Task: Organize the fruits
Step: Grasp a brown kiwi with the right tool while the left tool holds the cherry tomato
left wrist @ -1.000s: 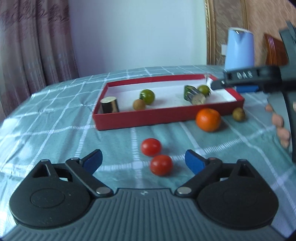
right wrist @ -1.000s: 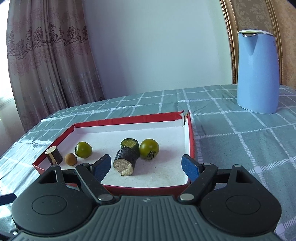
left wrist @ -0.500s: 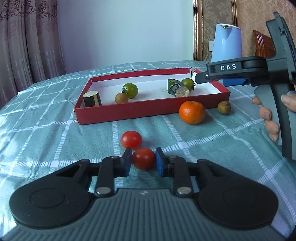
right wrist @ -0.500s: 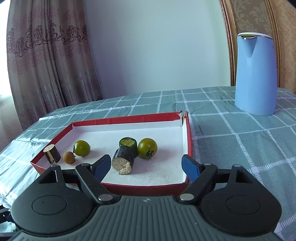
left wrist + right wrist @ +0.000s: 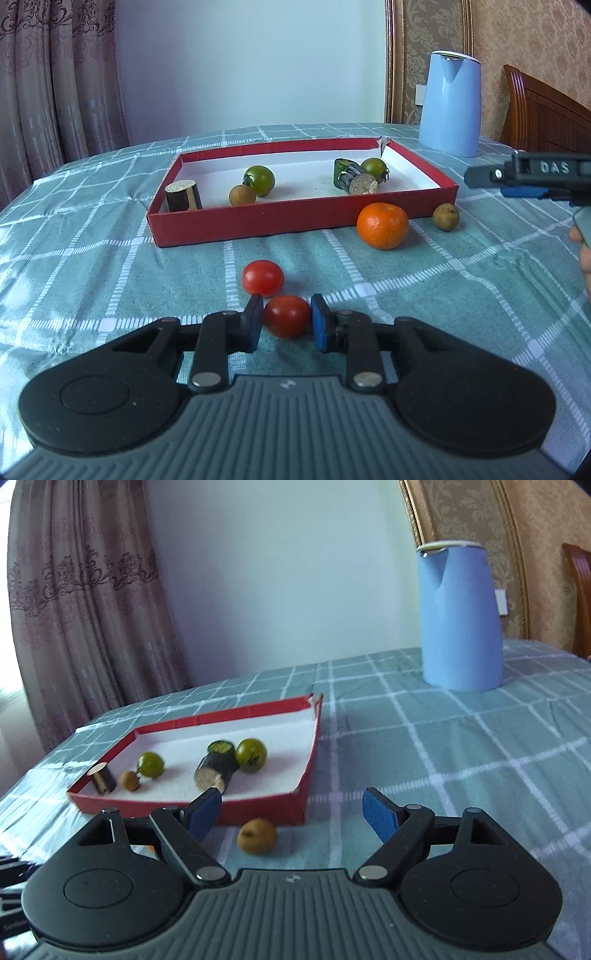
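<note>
My left gripper (image 5: 287, 320) is shut on a red tomato (image 5: 287, 316) low over the checked cloth. A second red tomato (image 5: 262, 277) lies just beyond it. An orange (image 5: 382, 225) and a small brown fruit (image 5: 446, 217) lie in front of the red tray (image 5: 295, 223). The tray holds two green tomatoes (image 5: 260, 178), a brown fruit (image 5: 242, 194) and cut dark cylinders (image 5: 183, 195). My right gripper (image 5: 291, 814) is open and empty, with the brown fruit (image 5: 257, 836) on the cloth just beyond its fingers; it also shows at the right of the left wrist view (image 5: 524, 177).
A blue kettle (image 5: 460, 614) stands on the table beyond the tray's right end. A wooden chair (image 5: 546, 110) is at the far right. Curtains hang at the left behind the table.
My left gripper closed on the nearer red tomato. My right gripper pulled back and swung right, from over the tray to the cloth by the brown fruit.
</note>
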Available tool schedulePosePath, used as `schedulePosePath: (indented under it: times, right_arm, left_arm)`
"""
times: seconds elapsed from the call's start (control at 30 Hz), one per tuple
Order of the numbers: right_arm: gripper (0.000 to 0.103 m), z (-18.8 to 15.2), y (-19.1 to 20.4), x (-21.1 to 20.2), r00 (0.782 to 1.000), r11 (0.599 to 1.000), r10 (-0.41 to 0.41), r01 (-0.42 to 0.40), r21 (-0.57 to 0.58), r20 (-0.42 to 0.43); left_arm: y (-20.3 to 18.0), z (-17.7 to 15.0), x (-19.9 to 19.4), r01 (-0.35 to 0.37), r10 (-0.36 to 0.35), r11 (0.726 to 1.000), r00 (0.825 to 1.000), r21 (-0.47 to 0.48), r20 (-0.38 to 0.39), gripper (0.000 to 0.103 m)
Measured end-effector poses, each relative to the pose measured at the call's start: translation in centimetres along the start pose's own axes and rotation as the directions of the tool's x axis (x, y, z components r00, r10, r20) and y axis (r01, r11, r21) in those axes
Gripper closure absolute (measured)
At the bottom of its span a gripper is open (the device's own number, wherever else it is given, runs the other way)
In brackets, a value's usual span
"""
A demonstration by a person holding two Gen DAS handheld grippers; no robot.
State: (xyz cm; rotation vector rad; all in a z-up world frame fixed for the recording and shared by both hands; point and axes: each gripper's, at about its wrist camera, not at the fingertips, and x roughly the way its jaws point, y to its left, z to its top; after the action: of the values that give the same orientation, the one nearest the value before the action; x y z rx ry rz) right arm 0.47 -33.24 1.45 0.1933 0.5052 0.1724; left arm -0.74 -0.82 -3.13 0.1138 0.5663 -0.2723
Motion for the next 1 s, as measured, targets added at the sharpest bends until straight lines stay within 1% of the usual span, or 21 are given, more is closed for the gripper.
schedulePosePath:
  times: [0.03,0.13,0.3,0.43,0.5,0.53,0.57,0.6,0.63,0.67,0.7,0.77,1.0]
  right_arm:
    - [0.02,-0.1,0.2,0.2,1.0,1.0,0.003,-0.003,-0.008,-0.014]
    - [0.02,-0.5,1.2,1.2,0.998,0.998,-0.026,0.023,-0.063,-0.049]
    - [0.02,-1.0,2.6,2.5,0.994,0.985,-0.092,0.081,-0.155,-0.064]
    - [0.02,-1.0,3.4,3.9,0.989,0.974,-0.11,0.087,-0.209,-0.102]
    - [0.031,-1.1,3.8,4.3,0.987,0.97,-0.105,0.075,-0.231,-0.119]
    - [0.045,-1.1,4.0,4.6,0.986,0.968,-0.101,0.066,-0.241,-0.136]
    - [0.055,-1.2,4.1,4.8,0.984,0.967,-0.098,0.059,-0.248,-0.15]
    - [0.056,-1.2,4.2,4.8,0.985,0.966,-0.095,0.056,-0.252,-0.146]
    - [0.063,-1.2,4.3,4.8,0.985,0.964,-0.088,0.047,-0.261,-0.147]
    - [0.066,-1.3,4.5,4.7,0.986,0.962,-0.085,0.043,-0.269,-0.145]
    - [0.067,-1.3,4.6,4.7,0.986,0.961,-0.084,0.042,-0.275,-0.142]
    - [0.074,-1.4,4.7,4.6,0.987,0.959,-0.088,0.048,-0.28,-0.135]
    - [0.074,-1.1,4.4,3.7,0.993,0.966,-0.079,0.055,-0.253,-0.085]
  left_arm:
    - [0.0,0.0,0.0,0.0,0.0,1.0,1.0,-0.001,0.0,0.077]
    - [0.0,0.0,0.0,-0.002,0.002,1.0,1.0,0.0,0.001,0.077]
    - [-0.2,0.0,0.0,-0.004,0.004,1.0,1.0,0.01,0.001,0.078]
    - [-0.2,0.0,0.0,-0.005,0.005,1.0,1.0,0.014,0.003,0.078]
    - [-0.2,0.0,0.0,-0.003,0.003,1.0,1.0,0.012,0.002,0.078]
    - [-0.2,-0.1,0.0,-0.003,0.003,1.0,1.0,0.013,0.002,0.078]
    - [-0.2,-0.1,0.0,-0.004,0.004,1.0,1.0,0.014,0.003,0.078]
    - [-0.2,-0.1,0.0,-0.004,0.004,1.0,1.0,0.015,0.003,0.078]
    - [-0.2,-0.1,0.0,-0.004,0.004,1.0,1.0,0.015,0.003,0.078]
    - [-0.2,-0.1,0.0,-0.005,0.005,1.0,1.0,0.015,0.004,0.078]
    - [-0.2,-0.1,0.0,-0.005,0.005,1.0,1.0,0.016,0.004,0.078]
    - [-0.2,-0.1,-0.1,-0.005,0.004,1.0,1.0,0.016,0.004,0.078]
    - [-0.6,-0.3,-0.4,-0.015,0.014,0.999,1.0,0.039,0.023,0.079]
